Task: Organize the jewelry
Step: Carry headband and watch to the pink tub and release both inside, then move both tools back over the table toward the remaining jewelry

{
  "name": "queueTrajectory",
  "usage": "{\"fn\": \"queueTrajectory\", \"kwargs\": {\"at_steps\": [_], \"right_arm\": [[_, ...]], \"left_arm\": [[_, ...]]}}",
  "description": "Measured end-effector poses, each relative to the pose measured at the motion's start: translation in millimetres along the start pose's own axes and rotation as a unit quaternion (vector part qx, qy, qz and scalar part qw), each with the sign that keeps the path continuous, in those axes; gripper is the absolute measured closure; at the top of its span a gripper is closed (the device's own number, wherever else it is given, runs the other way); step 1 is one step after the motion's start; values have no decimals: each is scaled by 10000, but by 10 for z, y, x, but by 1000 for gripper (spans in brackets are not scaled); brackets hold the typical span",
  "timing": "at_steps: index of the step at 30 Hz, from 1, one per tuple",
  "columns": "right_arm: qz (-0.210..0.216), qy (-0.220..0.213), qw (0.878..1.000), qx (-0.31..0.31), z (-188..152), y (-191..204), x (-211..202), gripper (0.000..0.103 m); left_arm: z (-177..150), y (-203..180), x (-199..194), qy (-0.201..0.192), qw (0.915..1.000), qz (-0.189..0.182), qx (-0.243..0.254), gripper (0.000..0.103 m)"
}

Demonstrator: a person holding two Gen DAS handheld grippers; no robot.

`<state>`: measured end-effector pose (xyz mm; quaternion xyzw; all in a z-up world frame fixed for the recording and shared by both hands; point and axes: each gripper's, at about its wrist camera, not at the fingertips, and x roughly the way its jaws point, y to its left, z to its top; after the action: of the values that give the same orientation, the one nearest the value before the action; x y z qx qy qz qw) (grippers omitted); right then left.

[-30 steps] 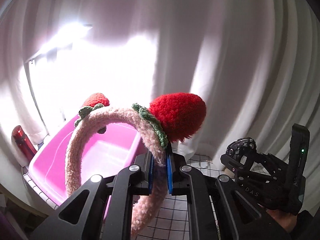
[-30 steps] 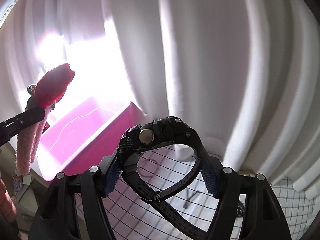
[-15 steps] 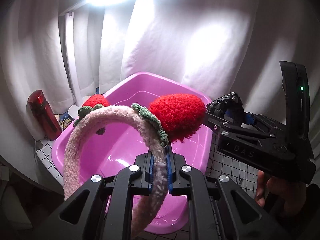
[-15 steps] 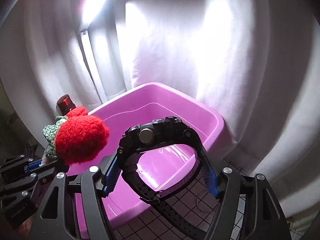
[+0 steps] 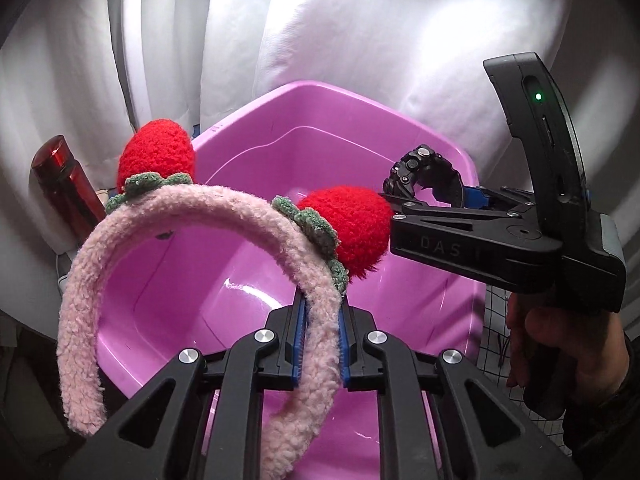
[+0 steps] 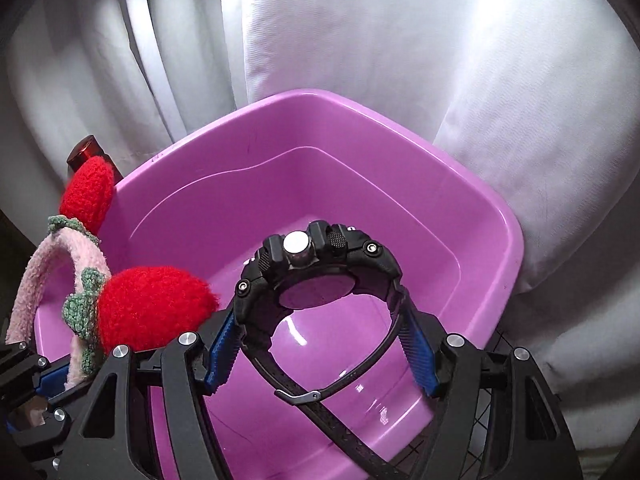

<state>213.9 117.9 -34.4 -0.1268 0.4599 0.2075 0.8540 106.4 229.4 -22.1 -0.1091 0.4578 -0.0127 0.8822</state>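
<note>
Red bottle point(image 5: 66, 192) by the tub's left corner. My left gripper point(image 5: 321, 340) pinches the pink headband point(image 5: 192, 216) over the purple tub point(image 5: 360, 100); my right gripper point(image 6: 320, 344) clamps the black watch point(image 6: 320, 264) above the tub's middle.

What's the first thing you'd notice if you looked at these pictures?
Probably the fluffy pink headband with two bright red strawberries, pinched in the left gripper over a big purple tub. Next, the chunky black watch, clamped in the right gripper above the same tub.
</note>
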Motion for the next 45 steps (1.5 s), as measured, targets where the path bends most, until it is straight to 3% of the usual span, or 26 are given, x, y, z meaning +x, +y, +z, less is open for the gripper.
{"fn": "queueTrajectory", "kwargs": {"at_steps": [3,5,7,17,28,38,45], "right_arm": [[-109,126,9998,-54,39,14,83,35],[-275,79,9996,-76,78,27,67,34],[-366,42,9993,-59,106,3,29,34],[-322,-147,9991,237,-22,-80,-179,34],[-201,-364,9982,440,-261,-57,-485,34],[-306,-608,9952,706,-598,-163,-814,34],[-317,-768,9907,1078,-1121,-349,-1174,34]], "left_arm": [[-14,-21,-1,83,9999,38,-83,74],[-12,6,-16,37,9998,162,-138,34],[-9,34,-84,-139,9995,231,-186,22],[-49,109,-206,-216,9977,546,-352,14],[-161,113,-470,-435,9946,862,-368,14],[-276,-87,-618,-515,9946,869,-247,14],[-370,-432,-751,-666,9954,679,-55,13]]}}
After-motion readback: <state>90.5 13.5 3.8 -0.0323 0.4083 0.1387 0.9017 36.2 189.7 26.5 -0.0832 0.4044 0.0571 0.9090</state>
